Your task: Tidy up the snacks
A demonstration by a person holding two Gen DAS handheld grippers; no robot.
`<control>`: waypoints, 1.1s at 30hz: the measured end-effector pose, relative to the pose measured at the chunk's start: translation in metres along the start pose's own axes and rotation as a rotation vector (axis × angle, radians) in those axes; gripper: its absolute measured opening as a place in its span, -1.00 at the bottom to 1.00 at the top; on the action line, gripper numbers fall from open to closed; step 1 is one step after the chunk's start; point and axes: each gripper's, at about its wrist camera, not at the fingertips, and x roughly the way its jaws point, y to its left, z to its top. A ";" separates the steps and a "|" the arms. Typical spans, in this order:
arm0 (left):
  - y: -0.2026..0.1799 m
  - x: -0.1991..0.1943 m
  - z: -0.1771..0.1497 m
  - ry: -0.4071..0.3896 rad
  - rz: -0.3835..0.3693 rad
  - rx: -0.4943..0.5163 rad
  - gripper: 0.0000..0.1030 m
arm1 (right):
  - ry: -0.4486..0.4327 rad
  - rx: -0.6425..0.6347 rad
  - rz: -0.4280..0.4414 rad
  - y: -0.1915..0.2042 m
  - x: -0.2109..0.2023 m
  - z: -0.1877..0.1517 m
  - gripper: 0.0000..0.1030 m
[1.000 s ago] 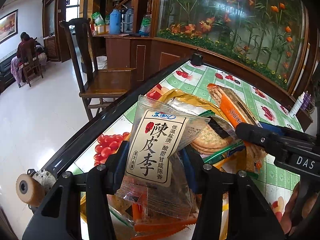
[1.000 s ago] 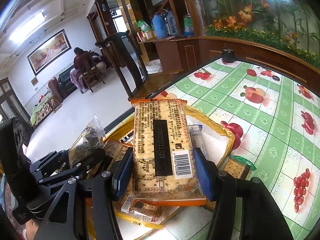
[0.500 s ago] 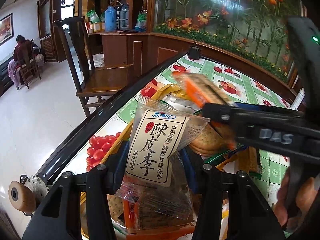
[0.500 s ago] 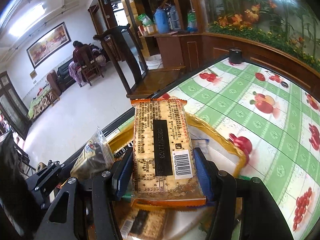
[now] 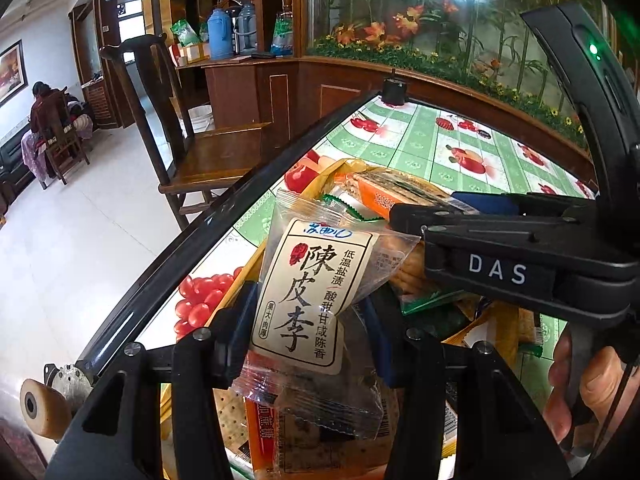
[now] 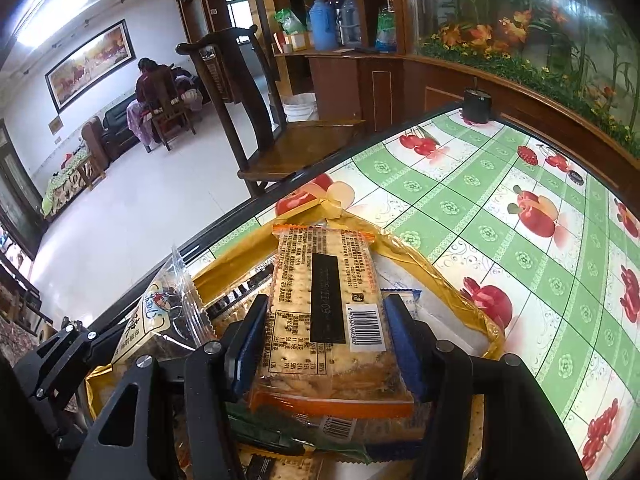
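Note:
My left gripper [image 5: 310,320] is shut on a clear plum-candy packet [image 5: 316,288] with a white Chinese label, held over a yellow box [image 6: 424,264] full of snack packs. My right gripper [image 6: 324,332] is shut on an orange-edged cracker pack [image 6: 324,300], barcode side up, also over the box. The right gripper [image 5: 500,256] crosses the left wrist view just right of the candy packet, with the cracker pack [image 5: 392,196] beyond it. The candy packet [image 6: 160,316] and left gripper show at the lower left of the right wrist view.
The box sits near the left edge of a table [image 6: 500,208] with a green-and-white fruit-print cloth. A wooden chair [image 6: 280,140] stands just off that edge. A small black object [image 6: 476,104] sits at the far corner. A wooden ledge with plants runs behind.
The right gripper with the cracker pack has moved left and closer to the left gripper, lower over the box. The left gripper keeps its hold on the candy packet.

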 end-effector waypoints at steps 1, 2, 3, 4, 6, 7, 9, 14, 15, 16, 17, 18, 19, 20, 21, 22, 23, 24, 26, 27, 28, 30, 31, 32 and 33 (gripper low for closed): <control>0.000 0.000 0.000 0.003 0.002 0.002 -0.04 | 0.000 0.000 -0.002 0.000 0.001 0.000 0.15; 0.000 0.000 0.001 0.005 0.003 0.001 -0.03 | 0.002 0.001 -0.003 0.000 0.001 0.001 0.15; 0.000 -0.001 0.001 0.008 0.002 0.001 -0.03 | 0.006 0.003 -0.002 0.000 0.002 0.001 0.15; -0.001 0.000 0.001 0.012 0.003 0.003 -0.03 | 0.006 0.002 -0.002 0.000 0.002 0.001 0.15; -0.001 -0.001 0.001 0.017 0.003 0.002 -0.02 | 0.009 -0.004 -0.007 0.001 0.002 0.001 0.16; -0.001 -0.001 0.001 0.018 0.003 0.002 -0.02 | 0.010 -0.008 -0.010 0.002 0.002 0.000 0.16; -0.001 -0.002 0.000 0.021 0.002 0.000 -0.02 | 0.007 -0.009 -0.015 0.003 0.000 -0.001 0.18; -0.001 -0.005 -0.002 0.026 0.008 -0.007 0.08 | 0.003 -0.009 -0.033 0.003 -0.003 -0.004 0.54; -0.001 -0.005 -0.002 0.026 0.008 -0.007 0.17 | -0.001 -0.008 -0.036 0.002 -0.005 -0.006 0.54; -0.001 -0.007 -0.002 0.024 0.006 -0.007 0.23 | -0.004 -0.006 -0.036 0.001 -0.006 -0.006 0.56; -0.001 -0.008 -0.002 0.021 0.006 -0.009 0.35 | -0.007 -0.004 -0.038 0.000 -0.008 -0.007 0.57; -0.002 -0.010 -0.002 0.017 0.006 -0.008 0.44 | -0.013 -0.001 -0.040 -0.001 -0.011 -0.007 0.58; -0.003 -0.011 -0.003 0.012 0.011 -0.005 0.44 | -0.018 0.001 -0.039 -0.002 -0.014 -0.007 0.59; -0.004 -0.012 -0.003 0.010 0.020 0.001 0.44 | -0.025 0.002 -0.039 -0.002 -0.018 -0.008 0.60; -0.005 -0.013 -0.003 0.010 0.025 0.005 0.45 | -0.034 0.004 -0.041 -0.003 -0.022 -0.009 0.62; -0.006 -0.013 -0.003 0.012 0.030 0.008 0.45 | -0.040 0.004 -0.042 -0.003 -0.026 -0.009 0.63; -0.007 -0.014 -0.004 0.012 0.033 0.009 0.45 | -0.047 0.005 -0.041 -0.004 -0.030 -0.010 0.63; -0.007 -0.015 -0.004 0.011 0.035 0.009 0.44 | -0.055 0.006 -0.045 -0.005 -0.034 -0.011 0.63; -0.008 -0.019 -0.004 0.005 0.035 0.007 0.45 | -0.067 0.014 -0.054 -0.009 -0.043 -0.013 0.64; -0.008 -0.022 -0.004 -0.002 0.034 0.007 0.45 | -0.077 0.024 -0.053 -0.013 -0.049 -0.014 0.64; -0.010 -0.025 -0.004 -0.010 0.034 0.008 0.45 | -0.084 0.032 -0.055 -0.015 -0.053 -0.015 0.64; -0.013 -0.031 -0.003 -0.027 0.035 0.014 0.53 | -0.096 0.048 -0.057 -0.022 -0.062 -0.018 0.64; -0.014 -0.034 -0.002 -0.037 0.036 0.016 0.56 | -0.102 0.056 -0.061 -0.025 -0.067 -0.020 0.65; -0.017 -0.038 -0.002 -0.048 0.035 0.019 0.60 | -0.105 0.064 -0.063 -0.029 -0.071 -0.022 0.66; -0.019 -0.042 -0.001 -0.059 0.033 0.021 0.60 | -0.107 0.070 -0.063 -0.031 -0.074 -0.023 0.66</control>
